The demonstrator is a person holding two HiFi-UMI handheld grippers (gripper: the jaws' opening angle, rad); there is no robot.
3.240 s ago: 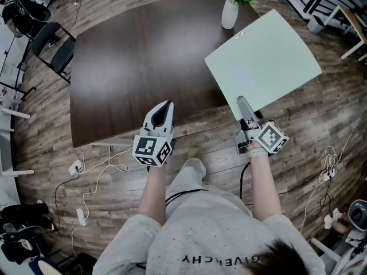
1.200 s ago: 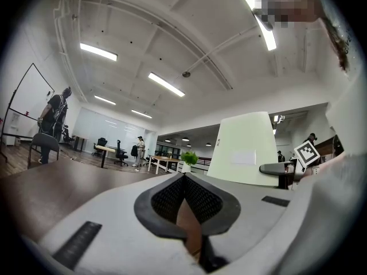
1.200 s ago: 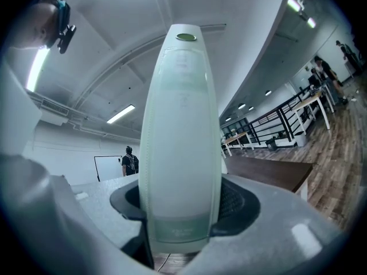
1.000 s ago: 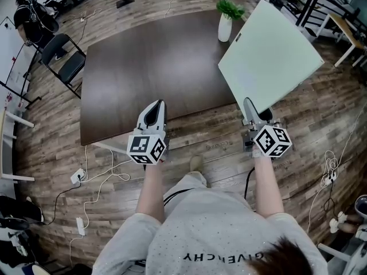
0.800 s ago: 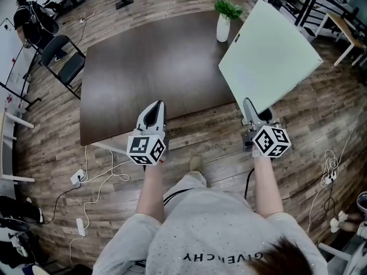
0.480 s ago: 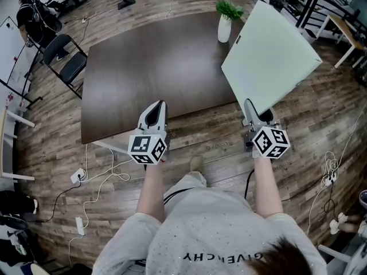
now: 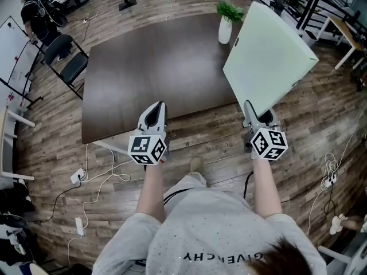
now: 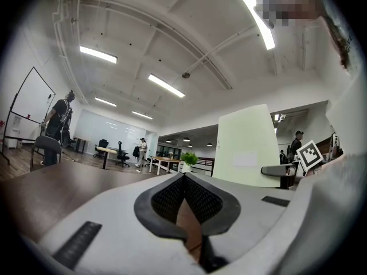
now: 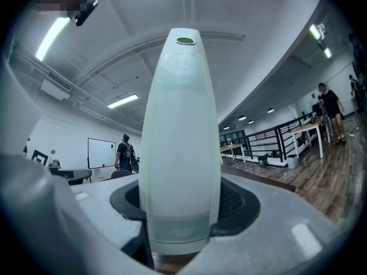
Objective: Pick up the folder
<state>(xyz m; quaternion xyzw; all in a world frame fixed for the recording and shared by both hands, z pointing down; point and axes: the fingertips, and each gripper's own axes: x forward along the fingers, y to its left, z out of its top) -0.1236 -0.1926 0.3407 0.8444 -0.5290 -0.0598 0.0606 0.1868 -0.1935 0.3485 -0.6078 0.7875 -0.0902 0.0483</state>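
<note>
Folder [image 7: 269, 56]: pale green, at 2 o'clock in the head view; tipped up steeply so that one broad face shows, overlapping the right edge of the table; near corner down between the right tongs.
Right gripper [image 7: 248, 106]: at 3 o'clock in the head view, pointing toward 12; tongs held narrow and clamped on the folder's near corner, dark pads pressing both faces; in the right gripper view the folder rises from between the pads as a tall pale slab.
Left gripper [image 7: 156, 109]: just left of centre in the head view, pointing toward 12 over the near edge of the table; tongs closed tip to tip with nothing between them, only brown table surface showing through the gap behind the tips.
Table [image 7: 149, 67]: dark brown top, filling the middle from 10 to 1 o'clock.
Vase [image 7: 225, 30]: white, upright with a green plant, at 1 o'clock on the far right corner of the table, just left of the raised folder.
Chair [image 7: 64, 59]: black, at 10 o'clock, beside the left edge of the table.
Cables [image 7: 94, 173]: white, with a plug block, on the wooden floor at 8 o'clock.
Bystander [image 7: 39, 17]: dark clothes, standing far out at 10 o'clock beyond the chair.
</note>
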